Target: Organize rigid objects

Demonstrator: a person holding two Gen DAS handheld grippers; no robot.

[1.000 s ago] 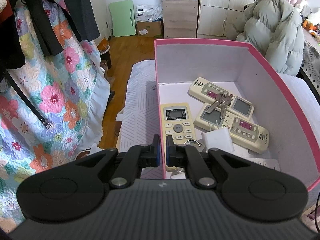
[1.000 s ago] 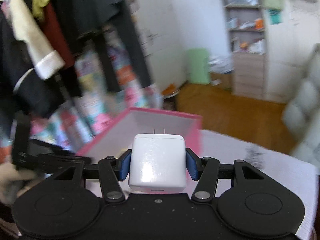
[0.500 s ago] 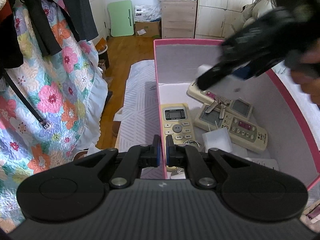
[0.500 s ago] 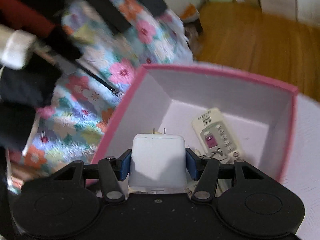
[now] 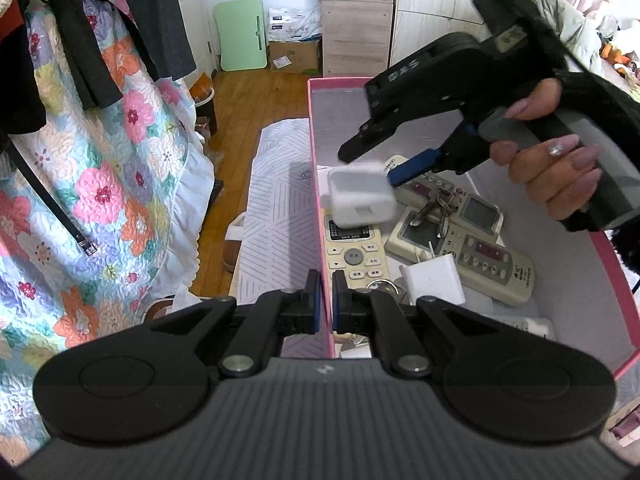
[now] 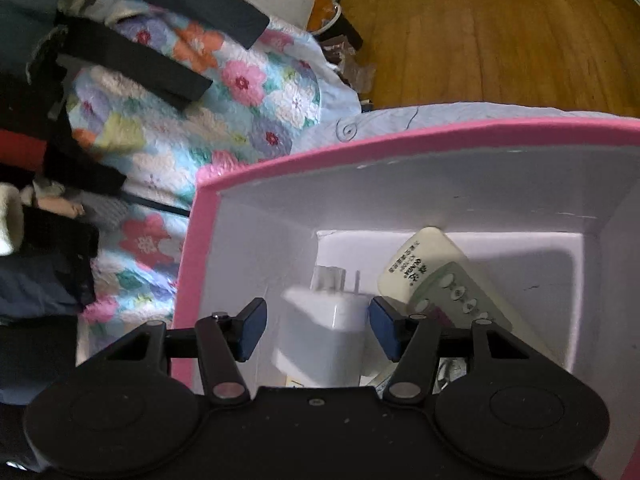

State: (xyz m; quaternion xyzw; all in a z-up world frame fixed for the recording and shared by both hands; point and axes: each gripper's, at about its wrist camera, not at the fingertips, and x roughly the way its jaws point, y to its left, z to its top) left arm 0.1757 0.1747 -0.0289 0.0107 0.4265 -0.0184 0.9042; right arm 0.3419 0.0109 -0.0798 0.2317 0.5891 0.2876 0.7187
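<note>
- Left wrist view, far left: a floral quilt (image 5: 120,184) hung below dark clothes (image 5: 132,28), with a wooden floor (image 5: 256,92) beyond it.
- At the bottom centre, the left gripper (image 5: 325,304) had its blue pads pressed together on the near-left wall of the pink box (image 5: 316,128), pinching that wall.
- Just right of that wall, a cream remote (image 5: 356,256) lay flat on the box floor; a second white charger (image 5: 434,278) lay beside it.
- Above the cream remote, the white charger (image 5: 362,200) hung blurred in the air inside the box, its upper right corner at a blue pad of the right gripper (image 5: 380,162).
- Further right, two more remotes (image 5: 472,240) lay crossed with a bunch of keys (image 5: 436,210) on top.
- At the far right, a hand (image 5: 560,168) held the right gripper's handle.
- Right wrist view, left: the same quilt (image 6: 224,92) and the pink rim (image 6: 192,240).
- Centre: the right gripper (image 6: 318,330) had its jaws opening, the pads spread; the white charger (image 6: 324,336) sat between them, clear of the left pad and just beside the right pad, prongs pointing away.
- Right: one remote (image 6: 440,280) lay on the box floor.
</note>
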